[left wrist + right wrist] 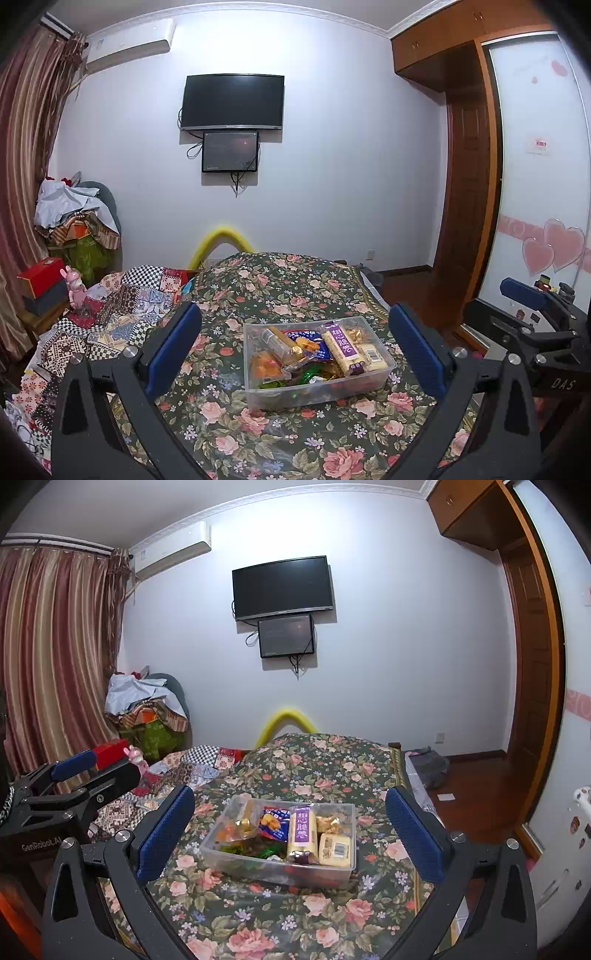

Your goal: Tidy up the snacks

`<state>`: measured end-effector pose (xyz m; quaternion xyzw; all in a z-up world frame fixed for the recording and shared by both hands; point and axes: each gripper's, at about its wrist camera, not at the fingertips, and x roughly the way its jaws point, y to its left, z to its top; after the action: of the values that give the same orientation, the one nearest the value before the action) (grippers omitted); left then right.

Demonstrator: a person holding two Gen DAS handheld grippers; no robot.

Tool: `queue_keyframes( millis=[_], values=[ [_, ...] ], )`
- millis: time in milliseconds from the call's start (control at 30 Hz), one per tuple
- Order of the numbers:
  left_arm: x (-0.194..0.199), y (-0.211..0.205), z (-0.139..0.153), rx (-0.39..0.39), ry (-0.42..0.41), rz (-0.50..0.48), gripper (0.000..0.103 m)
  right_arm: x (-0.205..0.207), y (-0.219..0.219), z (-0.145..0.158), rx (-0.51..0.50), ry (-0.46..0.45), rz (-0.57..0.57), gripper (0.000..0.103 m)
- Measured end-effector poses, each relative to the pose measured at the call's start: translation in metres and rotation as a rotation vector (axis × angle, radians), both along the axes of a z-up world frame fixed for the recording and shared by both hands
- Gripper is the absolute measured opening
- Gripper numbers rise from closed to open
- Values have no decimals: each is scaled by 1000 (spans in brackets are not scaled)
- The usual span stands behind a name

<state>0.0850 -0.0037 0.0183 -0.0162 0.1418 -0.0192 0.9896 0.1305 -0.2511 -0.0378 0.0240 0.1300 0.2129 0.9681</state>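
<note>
A clear plastic box point(258, 397) point(345, 869) sits on the floral bedspread point(280, 439) point(258, 923), filled with snacks. Among them are a purple-labelled wafer pack point(341, 347) point(303, 829), a blue snack bag point(308, 341) point(274, 823), a pale pack with a barcode point(334, 849) and gold-wrapped sweets point(328, 821). My left gripper point(295, 354) is open and empty, held just in front of the box. My right gripper point(290, 838) is open and empty, also in front of the box. The right gripper shows at the right of the left wrist view point(532, 306); the left gripper shows at the left of the right wrist view point(77, 779).
A patchwork quilt point(122, 310) point(192, 768) lies to the left on the bed. A red box point(40, 280) and a pink toy point(75, 290) stand at the far left. A wooden floor point(476, 794) and wardrobe point(469, 177) are to the right.
</note>
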Motion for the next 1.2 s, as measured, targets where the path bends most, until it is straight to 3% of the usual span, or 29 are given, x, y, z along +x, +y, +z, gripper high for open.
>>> queue_keyframes(
  millis=[1200],
  values=[
    [2,1,-4,-8,21,-8,103,1,0,-1,-6,0,-3,103]
  ],
)
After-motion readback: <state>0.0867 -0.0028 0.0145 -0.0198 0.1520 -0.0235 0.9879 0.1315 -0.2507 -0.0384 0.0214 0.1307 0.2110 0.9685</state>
